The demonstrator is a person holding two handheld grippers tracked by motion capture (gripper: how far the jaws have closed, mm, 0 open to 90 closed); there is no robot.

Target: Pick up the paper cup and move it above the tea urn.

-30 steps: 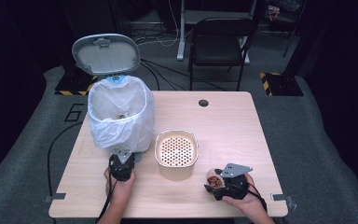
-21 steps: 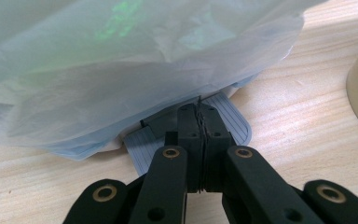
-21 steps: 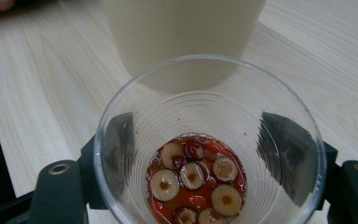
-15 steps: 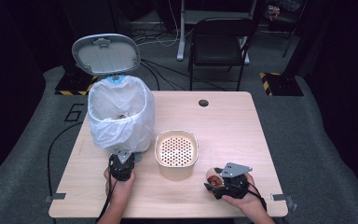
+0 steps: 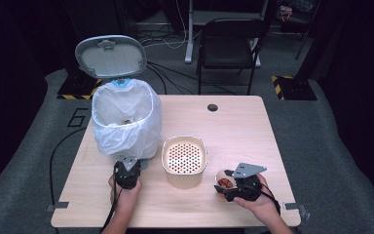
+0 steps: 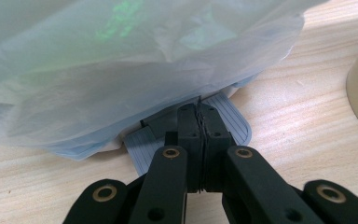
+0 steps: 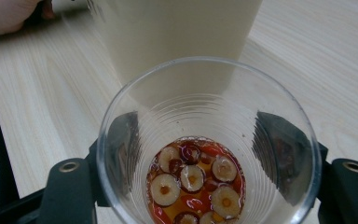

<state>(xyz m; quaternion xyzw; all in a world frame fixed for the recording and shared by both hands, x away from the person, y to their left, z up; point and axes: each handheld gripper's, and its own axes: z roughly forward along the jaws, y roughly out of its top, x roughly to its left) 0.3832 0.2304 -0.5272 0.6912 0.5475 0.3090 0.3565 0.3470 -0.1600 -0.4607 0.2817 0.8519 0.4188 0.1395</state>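
Right gripper (image 5: 233, 187), lower right of the high view, is clamped on a clear cup (image 7: 209, 144) holding sliced fruit in red liquid; any tilt likely spills it. Left gripper (image 6: 200, 135), jaws together, presses the bin pedal (image 6: 228, 123); a slip would likely drop the raised lid (image 5: 111, 56). The cream strainer pot (image 5: 184, 158) blocks the straight path from cup to lined bin (image 5: 125, 122).

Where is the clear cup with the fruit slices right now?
High view: the clear cup sits gripped in the right gripper near the table's front right, beside the cream strainer bowl.
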